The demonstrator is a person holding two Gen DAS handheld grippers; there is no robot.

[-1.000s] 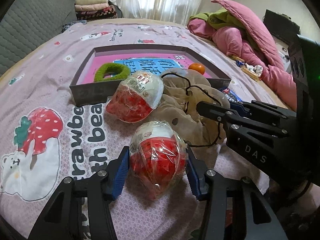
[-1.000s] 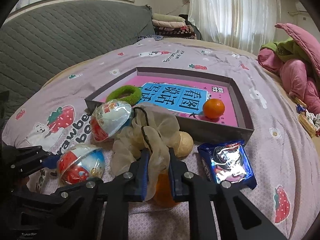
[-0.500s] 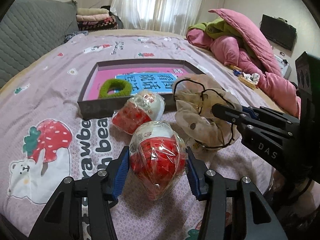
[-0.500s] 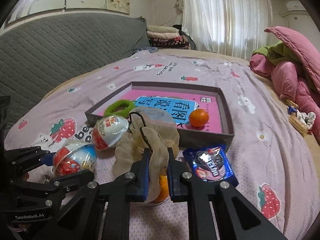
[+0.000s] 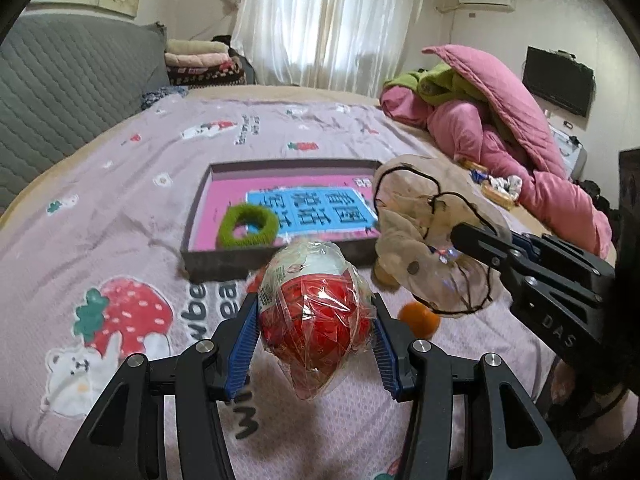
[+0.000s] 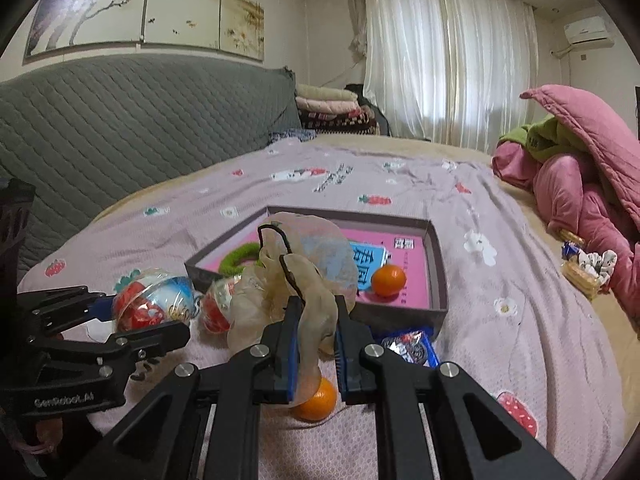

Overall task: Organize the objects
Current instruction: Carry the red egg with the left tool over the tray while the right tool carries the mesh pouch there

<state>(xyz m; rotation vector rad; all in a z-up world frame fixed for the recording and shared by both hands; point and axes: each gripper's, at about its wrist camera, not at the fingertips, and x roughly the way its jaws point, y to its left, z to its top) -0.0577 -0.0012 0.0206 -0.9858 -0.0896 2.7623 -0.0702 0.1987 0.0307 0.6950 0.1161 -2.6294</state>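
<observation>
Above the bedspread (image 5: 132,184), my left gripper (image 5: 316,332) pinches a wrapped egg (image 5: 316,312); my right gripper (image 6: 316,344) pinches a beige scrunchie (image 6: 296,280).

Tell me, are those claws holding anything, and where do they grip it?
Yes. The left claw pinches the wrapped egg toy across its red half; the right claw clamps the beige scrunchie by a lower fold.

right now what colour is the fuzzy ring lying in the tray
Green. The fuzzy ring lies on the tray's pink floor, clearest in the left wrist view.
</observation>
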